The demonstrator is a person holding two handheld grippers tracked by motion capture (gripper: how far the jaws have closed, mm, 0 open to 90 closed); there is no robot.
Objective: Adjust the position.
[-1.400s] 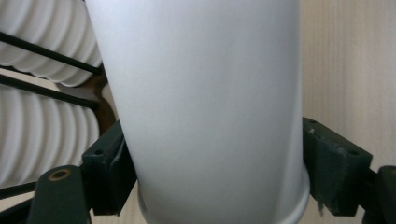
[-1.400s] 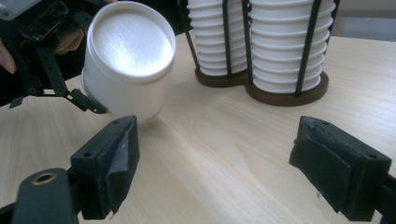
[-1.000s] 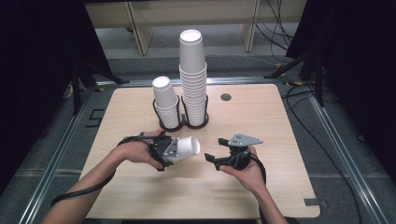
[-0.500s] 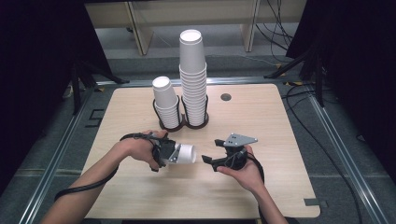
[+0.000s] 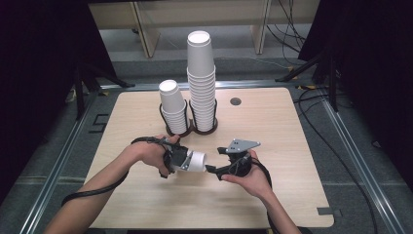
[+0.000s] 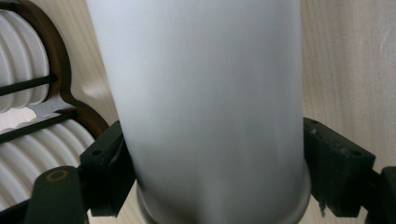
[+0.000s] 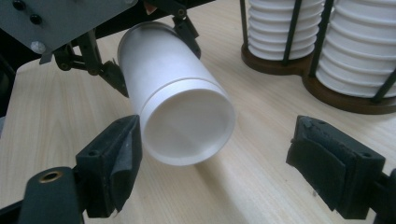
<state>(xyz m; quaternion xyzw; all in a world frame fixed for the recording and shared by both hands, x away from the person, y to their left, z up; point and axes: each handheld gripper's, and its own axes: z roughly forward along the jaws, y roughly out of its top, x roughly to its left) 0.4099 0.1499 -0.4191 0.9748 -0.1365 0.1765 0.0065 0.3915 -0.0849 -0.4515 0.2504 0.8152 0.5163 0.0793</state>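
A white paper cup (image 5: 195, 161) lies level above the table, base pointing right. My left gripper (image 5: 182, 160) is shut on it near the rim. In the left gripper view both pads press the cup (image 6: 205, 107), though the jaws have just eased a touch wider. A seam on the cup (image 7: 173, 79) suggests two nested cups. My right gripper (image 7: 224, 163) faces the recessed base. Its jaws have just been closing, and the base sits between them, close to the left pad (image 7: 119, 154) and far from the right pad (image 7: 327, 158). The right gripper (image 5: 215, 159) is open.
A dark wire holder (image 5: 192, 129) at the table's middle back keeps a short stack (image 5: 174, 109) and a tall stack (image 5: 202, 83) of white cups. A small round hole (image 5: 235, 101) lies right of it. Cables trail from both grippers.
The cup in the left gripper has sunk slightly toward the near edge. The gap between its base and the right gripper's tips has shrunk, and the right jaws have narrowed a little.
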